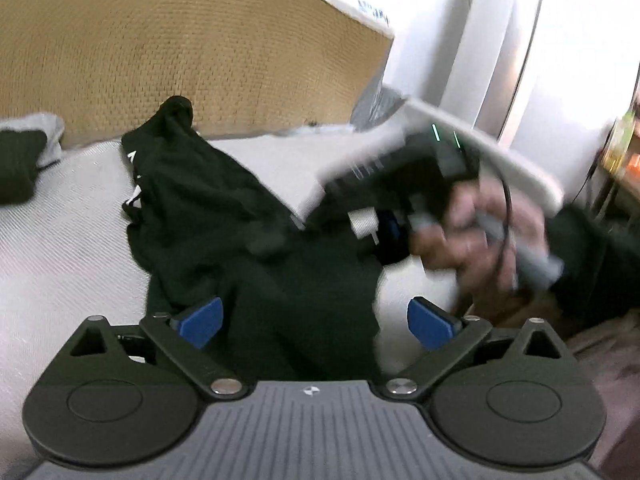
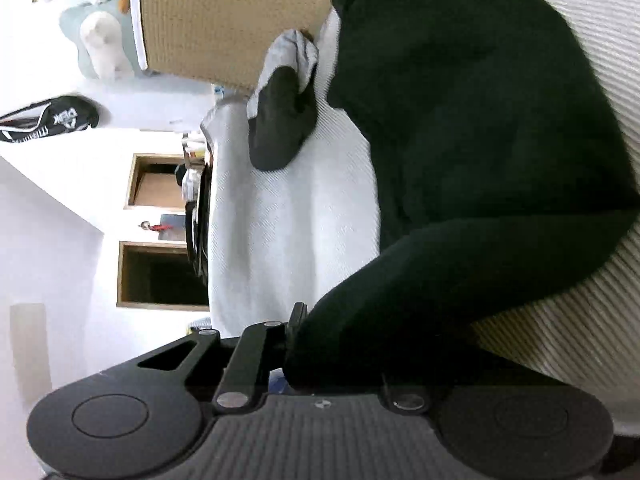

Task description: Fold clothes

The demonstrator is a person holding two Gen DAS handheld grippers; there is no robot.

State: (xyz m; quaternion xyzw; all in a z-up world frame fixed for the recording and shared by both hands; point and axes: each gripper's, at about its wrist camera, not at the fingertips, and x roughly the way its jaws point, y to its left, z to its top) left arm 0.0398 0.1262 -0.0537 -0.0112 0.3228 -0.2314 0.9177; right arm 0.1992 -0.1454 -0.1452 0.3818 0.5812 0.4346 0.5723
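The left gripper (image 1: 316, 322) gapes wide above the black garment (image 1: 224, 216) – bare bed (image 1: 60, 248) leftward; the right gripper (image 2: 296, 344), blurred, pinches cloth, fingertips buried.

right claw (image 1: 384, 216) motion-blurred, hand (image 1: 480, 236) smeared

Woven tan headboard (image 1: 180, 52) runs along the far edge of the white ribbed bedcover (image 1: 60, 240), with a white ledge (image 1: 352, 4) capping its top. In the right wrist view, which is rolled sideways, there's a white wall (image 2: 60, 208) past the bed's edge with two wood-framed recesses (image 2: 156, 184) set in it, one showing a brown back and the other dark inside, plus a black racket bag with white lettering (image 2: 52, 118) and a white plush toy (image 2: 102, 46) near the headboard's end. Left wrist view also has a white door or panel (image 1: 520, 40) at the right, and blurred shelving with green and orange items (image 1: 620, 152) at the right edge, too smeared to identify.
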